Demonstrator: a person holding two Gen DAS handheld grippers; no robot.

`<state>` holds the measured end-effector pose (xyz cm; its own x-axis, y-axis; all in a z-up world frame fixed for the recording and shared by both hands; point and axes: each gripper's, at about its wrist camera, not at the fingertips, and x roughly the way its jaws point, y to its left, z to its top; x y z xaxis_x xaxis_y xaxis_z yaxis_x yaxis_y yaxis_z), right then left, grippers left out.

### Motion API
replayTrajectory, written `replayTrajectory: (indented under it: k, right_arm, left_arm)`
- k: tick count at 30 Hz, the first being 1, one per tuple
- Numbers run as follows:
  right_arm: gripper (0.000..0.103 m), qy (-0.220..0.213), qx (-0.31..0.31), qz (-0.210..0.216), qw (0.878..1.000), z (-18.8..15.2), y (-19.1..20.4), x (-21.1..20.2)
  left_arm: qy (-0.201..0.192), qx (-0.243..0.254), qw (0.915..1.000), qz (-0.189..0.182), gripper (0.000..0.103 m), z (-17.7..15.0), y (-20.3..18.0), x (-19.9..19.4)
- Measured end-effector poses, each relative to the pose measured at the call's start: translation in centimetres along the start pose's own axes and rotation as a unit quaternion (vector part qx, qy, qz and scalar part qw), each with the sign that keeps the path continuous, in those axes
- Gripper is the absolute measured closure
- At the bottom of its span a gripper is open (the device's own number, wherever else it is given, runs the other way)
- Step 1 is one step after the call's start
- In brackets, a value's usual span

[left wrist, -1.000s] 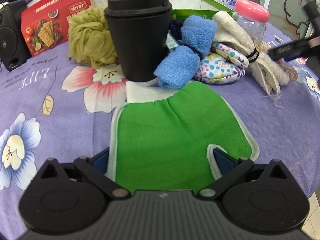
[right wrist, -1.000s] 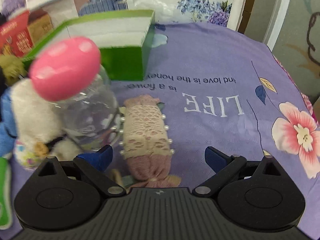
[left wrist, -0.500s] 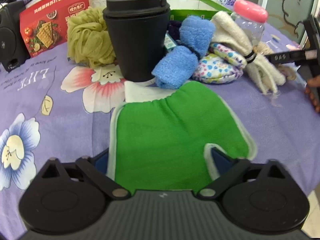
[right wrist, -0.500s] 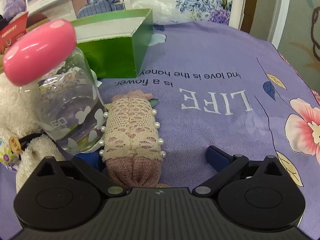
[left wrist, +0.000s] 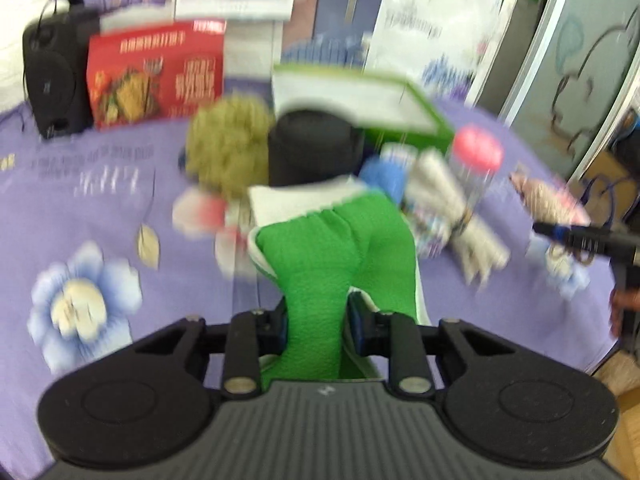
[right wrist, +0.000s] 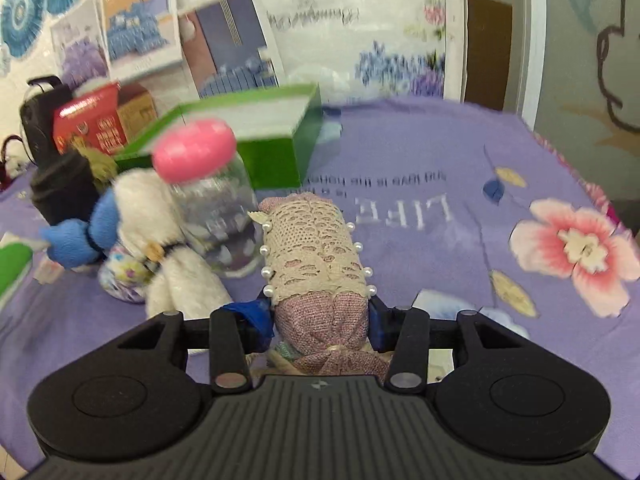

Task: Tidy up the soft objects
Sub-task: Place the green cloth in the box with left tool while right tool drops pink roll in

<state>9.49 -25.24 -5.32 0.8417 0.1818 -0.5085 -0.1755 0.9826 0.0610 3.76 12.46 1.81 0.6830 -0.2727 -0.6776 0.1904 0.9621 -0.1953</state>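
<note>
We see the whole left wrist view smeared by motion, red box (left wrist: 156, 76) print unreadable, black cup (left wrist: 316, 148) half hidden behind the green cloth (left wrist: 340, 252), right claw (left wrist: 560, 236) cut off at the edge, its jaws hidden.

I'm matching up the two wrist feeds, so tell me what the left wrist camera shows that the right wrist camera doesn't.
Only the left wrist view shows the left gripper shut on the green cloth, lifted and bunched, plus the right gripper's side profile.

Only the right wrist view shows the right gripper, jaws closing on the pink lace pouch, pads touching it.

Both show the green box, pink-lidded jar, black cup and red carton.
</note>
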Motion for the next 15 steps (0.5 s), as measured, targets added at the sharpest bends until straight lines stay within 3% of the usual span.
replayTrajectory:
  k: [4,8,12,15]
  right_arm:
    - [0.073,-0.045,-0.012,0.03,0.998,5.2,0.8,-0.1]
    - [0.073,-0.066,-0.038,0.04,0.996,11.4,2.4,3.7]
    - [0.073,-0.053,-0.05,0.048,0.996,15.8,3.9,9.5]
    - [0.073,-0.033,-0.063,0.051,0.996,17.5,4.7,13.7]
  left_arm:
    - [-0.058,0.029,0.9978,0.014,0.079,6.3,-0.8,-0.2]
    - [-0.085,0.049,0.9951,0.012,0.079,13.6,-1.9,3.1]
    - [-0.073,0.048,0.9961,0.017,0.079,19.5,-2.4,9.2]
    - [-0.051,0.034,0.9977,0.028,0.078,22.2,-2.1,14.4]
